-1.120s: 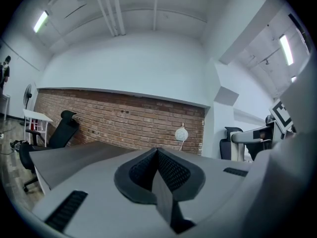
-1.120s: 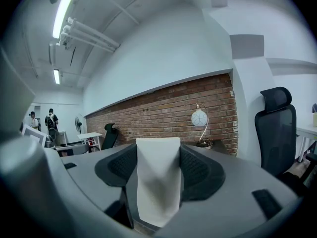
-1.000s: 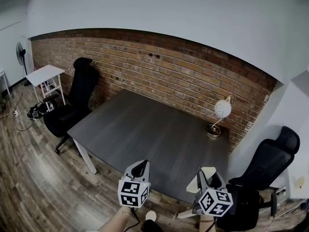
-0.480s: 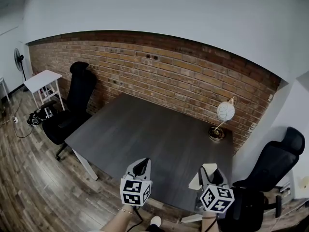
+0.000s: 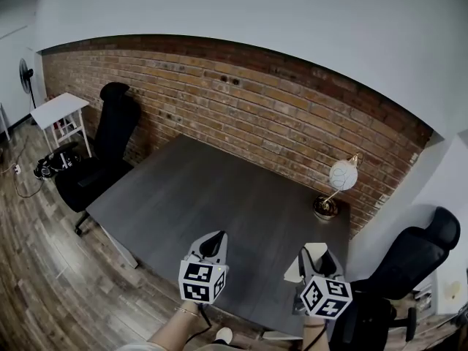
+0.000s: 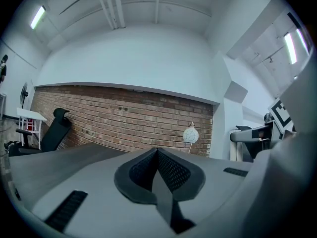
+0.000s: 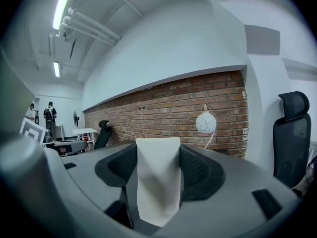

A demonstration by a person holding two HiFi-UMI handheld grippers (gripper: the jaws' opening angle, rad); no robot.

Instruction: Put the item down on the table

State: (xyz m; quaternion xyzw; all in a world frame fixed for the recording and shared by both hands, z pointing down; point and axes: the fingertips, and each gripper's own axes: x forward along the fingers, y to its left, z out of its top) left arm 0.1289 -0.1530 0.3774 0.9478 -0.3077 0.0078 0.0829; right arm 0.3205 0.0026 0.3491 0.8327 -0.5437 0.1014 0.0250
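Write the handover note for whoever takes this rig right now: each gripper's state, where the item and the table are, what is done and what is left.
Left gripper: jaws together, nothing between them; it hovers by the near edge of the table.
Right gripper: shut on the white flat item, which stands upright between its jaws, held in the air near the table's near right edge.
Table: dark top, bare apart from a globe lamp at the far right corner.
Done: item is gripped and brought to the table.
Left: lower it onto a bare part of the top, open the right jaws, draw back.
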